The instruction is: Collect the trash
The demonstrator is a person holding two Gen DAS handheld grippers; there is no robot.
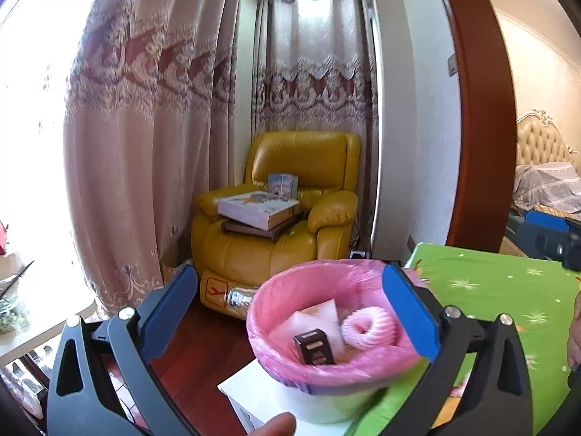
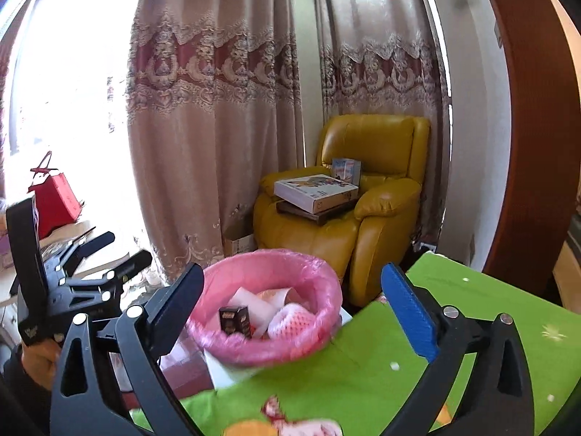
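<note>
While the yellow armchair (image 1: 276, 218) sits by the curtains, your pink-lined trash bin (image 1: 326, 370) stands beside the green cloth (image 1: 508, 290), holding a foam net (image 1: 368, 328) and small dark box (image 1: 314, 347); your left gripper (image 1: 294, 312) and right gripper (image 2: 294, 309) gape wide, empty.

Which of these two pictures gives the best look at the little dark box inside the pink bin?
The left wrist view: the dark box is nearer, larger, with its cut-out front visible in the bin. The right wrist view shows the box smaller and farther off, still unblocked.
</note>
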